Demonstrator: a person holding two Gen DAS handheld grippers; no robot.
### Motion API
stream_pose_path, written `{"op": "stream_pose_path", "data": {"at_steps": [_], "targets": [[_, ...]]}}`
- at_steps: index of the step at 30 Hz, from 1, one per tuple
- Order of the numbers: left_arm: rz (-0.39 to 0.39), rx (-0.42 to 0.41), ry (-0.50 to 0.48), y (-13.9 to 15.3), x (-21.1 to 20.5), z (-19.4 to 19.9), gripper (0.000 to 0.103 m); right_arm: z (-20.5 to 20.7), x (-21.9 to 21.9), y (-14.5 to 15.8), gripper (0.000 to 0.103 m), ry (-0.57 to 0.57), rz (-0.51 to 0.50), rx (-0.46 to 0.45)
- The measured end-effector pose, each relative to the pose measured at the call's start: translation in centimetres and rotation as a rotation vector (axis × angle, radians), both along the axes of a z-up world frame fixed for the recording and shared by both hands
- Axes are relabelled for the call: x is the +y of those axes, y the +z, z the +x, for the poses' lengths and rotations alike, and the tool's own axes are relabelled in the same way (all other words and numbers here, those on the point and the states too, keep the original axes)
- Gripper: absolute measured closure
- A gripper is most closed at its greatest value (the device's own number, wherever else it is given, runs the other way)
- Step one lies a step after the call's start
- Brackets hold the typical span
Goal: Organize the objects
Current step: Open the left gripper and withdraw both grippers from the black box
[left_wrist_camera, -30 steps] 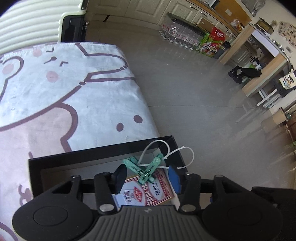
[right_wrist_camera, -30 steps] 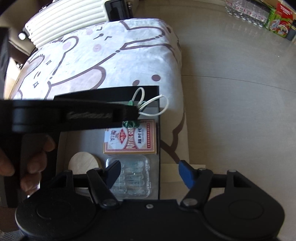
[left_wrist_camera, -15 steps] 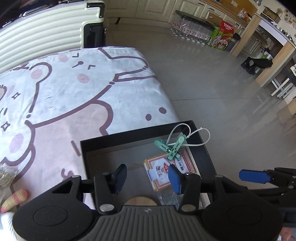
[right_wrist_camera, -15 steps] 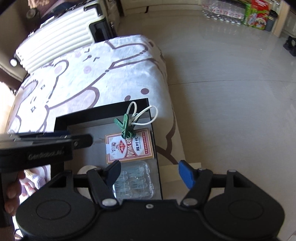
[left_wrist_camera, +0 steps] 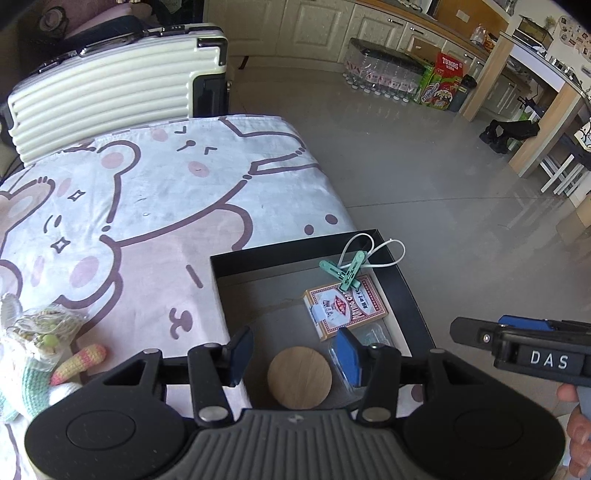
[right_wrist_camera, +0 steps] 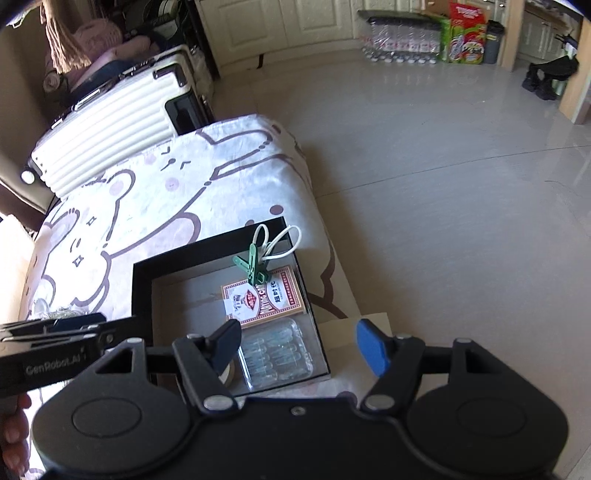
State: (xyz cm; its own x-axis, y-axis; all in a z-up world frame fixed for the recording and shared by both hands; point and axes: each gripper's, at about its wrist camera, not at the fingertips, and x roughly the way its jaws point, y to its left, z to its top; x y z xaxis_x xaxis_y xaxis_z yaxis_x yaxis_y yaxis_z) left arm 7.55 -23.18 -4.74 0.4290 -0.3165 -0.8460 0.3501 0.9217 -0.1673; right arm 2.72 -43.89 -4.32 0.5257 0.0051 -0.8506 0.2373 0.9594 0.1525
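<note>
Around you the grey tiled floor (left_wrist_camera: 424, 177) ran out to cream cabinets (left_wrist_camera: 314, 26). A ribbed white suitcase (left_wrist_camera: 110, 92) stood behind the tabletop, which wore a bear-print cloth (left_wrist_camera: 147, 206). On it sat the black box (left_wrist_camera: 406, 288), holding a card pack (left_wrist_camera: 347, 306), wooden disc (left_wrist_camera: 300, 376) and green clips (left_wrist_camera: 343, 271) (cable ties tangled in). Your left hand-held gripper (left_wrist_camera: 295, 356) and right hand-held gripper (right_wrist_camera: 299, 347) both hung spread, pinching nothing.
</note>
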Motion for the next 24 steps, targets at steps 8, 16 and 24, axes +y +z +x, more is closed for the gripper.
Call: {"op": "stream_pose_path", "data": {"at_steps": [8,16,24], "targets": [[0.025,-0.044,0.014,1.7,1.5,-2.1,0.052,-2.2,0.8,1.5,0.032,-0.011,-0.027,-0.034],[0.065,-0.087,0.05,2.6,3.3,-3.1,0.036,-3.5,1.5,2.4,0.028,-0.005,-0.091,-0.069],[0.097,-0.136,0.072,2.9,4.2,-3.2,0.008,-4.2,1.8,3.0,0.012,-0.02,-0.146,-0.094]]}}
